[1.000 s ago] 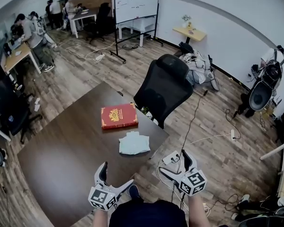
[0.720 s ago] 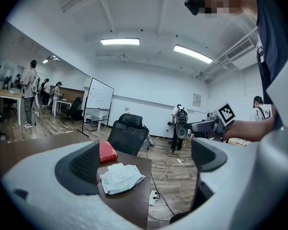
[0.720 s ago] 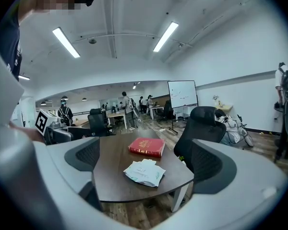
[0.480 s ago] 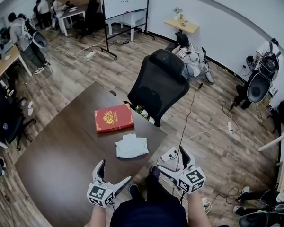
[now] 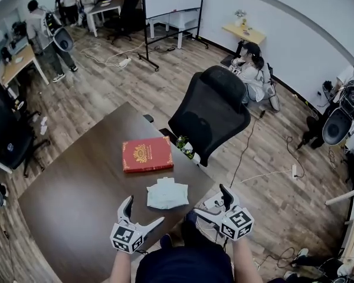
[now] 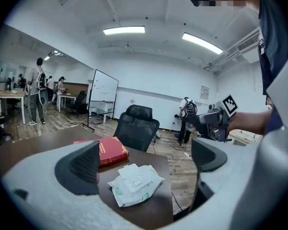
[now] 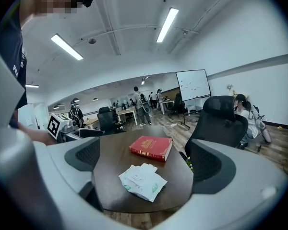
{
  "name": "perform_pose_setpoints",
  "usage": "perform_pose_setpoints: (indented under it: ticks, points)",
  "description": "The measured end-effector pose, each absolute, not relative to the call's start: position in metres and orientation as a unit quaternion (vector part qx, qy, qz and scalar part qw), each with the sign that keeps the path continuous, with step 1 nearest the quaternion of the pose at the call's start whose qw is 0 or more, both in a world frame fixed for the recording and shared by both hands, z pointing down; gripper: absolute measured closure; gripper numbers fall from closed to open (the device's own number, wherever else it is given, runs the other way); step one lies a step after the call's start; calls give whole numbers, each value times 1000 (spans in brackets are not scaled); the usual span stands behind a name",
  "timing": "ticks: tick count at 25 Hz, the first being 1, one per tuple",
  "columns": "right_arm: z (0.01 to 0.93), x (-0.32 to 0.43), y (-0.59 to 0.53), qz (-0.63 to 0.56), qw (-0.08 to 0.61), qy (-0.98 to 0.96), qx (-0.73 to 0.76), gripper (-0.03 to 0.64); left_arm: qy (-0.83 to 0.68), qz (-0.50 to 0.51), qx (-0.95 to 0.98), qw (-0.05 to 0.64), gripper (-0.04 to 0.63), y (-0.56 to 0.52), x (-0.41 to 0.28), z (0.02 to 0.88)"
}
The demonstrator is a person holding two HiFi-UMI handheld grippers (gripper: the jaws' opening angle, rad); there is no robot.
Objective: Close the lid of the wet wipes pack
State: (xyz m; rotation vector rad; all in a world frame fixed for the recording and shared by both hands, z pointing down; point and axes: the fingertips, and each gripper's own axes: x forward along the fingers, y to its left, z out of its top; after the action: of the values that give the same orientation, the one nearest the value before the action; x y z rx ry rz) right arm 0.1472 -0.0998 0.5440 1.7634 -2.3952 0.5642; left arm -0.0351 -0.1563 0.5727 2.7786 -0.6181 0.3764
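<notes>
Head view looks steeply down over the surface (image 5: 76,181). Both gripper views face it low and close, from opposite sides, sharing the wet wipes pack (image 6: 134,183).

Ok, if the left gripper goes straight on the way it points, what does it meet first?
Probably the wet wipes pack: it lies on the table ahead, framed by the left gripper's open jaws, red book beyond. Height is unclear; it might pass over.

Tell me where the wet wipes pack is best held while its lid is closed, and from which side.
Hold the wet wipes pack at its near edge, coming from the person's side with the left gripper, whose jaws stand open. The pack lies flat, and its white flap seems to lie toward the red book, so leave that side free.
</notes>
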Motion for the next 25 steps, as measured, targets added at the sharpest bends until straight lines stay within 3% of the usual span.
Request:
perform_pose_setpoints:
  ticks: [17,22,25]
  points:
    - [579,139,-187,224,76,-841,487,43,-199,216,940,173,11,-199,1,669]
    - [604,126,-195,233,115,-852,454,47,-189,250,935,166,11,-200,10,702]
    - [613,115,-199,237,126,-858,439,59,-177,270,926,197,11,-196,12,724]
